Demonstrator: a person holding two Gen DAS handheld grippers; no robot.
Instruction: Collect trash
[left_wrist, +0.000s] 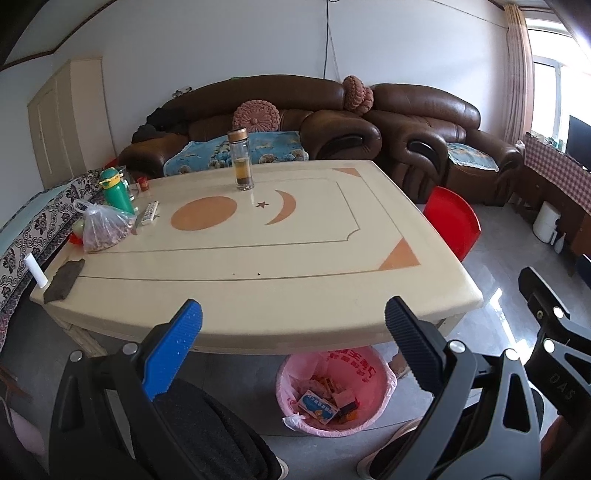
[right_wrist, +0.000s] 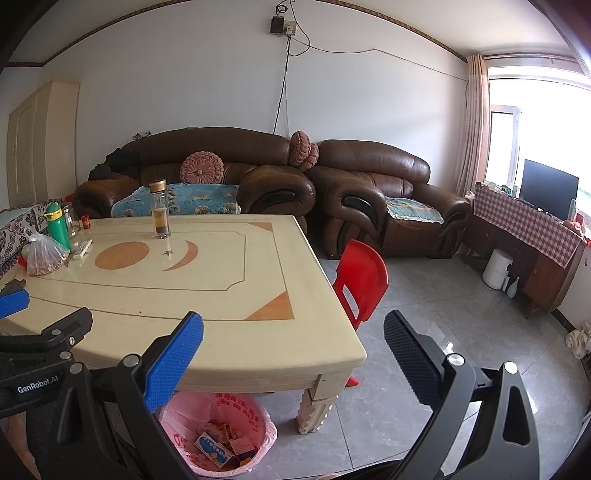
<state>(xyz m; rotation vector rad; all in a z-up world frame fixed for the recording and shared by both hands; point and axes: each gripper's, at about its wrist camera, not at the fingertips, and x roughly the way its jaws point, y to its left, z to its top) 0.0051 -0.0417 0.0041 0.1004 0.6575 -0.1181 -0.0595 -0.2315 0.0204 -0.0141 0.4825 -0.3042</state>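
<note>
A pink-lined trash bin (left_wrist: 334, 391) stands on the floor under the near edge of the cream table (left_wrist: 295, 258). It holds a blue box (left_wrist: 317, 403) and several orange wrappers. It also shows in the right wrist view (right_wrist: 218, 435). My left gripper (left_wrist: 293, 325) is open and empty, held above the table's near edge and the bin. My right gripper (right_wrist: 293, 343) is open and empty, over the table's near right corner. The left gripper's blue finger (right_wrist: 13, 301) shows at the far left of the right wrist view.
On the table stand a glass bottle (left_wrist: 242, 160), a green flask (left_wrist: 116, 190), a plastic bag of food (left_wrist: 105, 229), a remote (left_wrist: 149, 212) and a dark cloth (left_wrist: 64, 280). A red chair (right_wrist: 360, 280) stands at the table's right. Brown sofas (right_wrist: 258, 177) line the wall.
</note>
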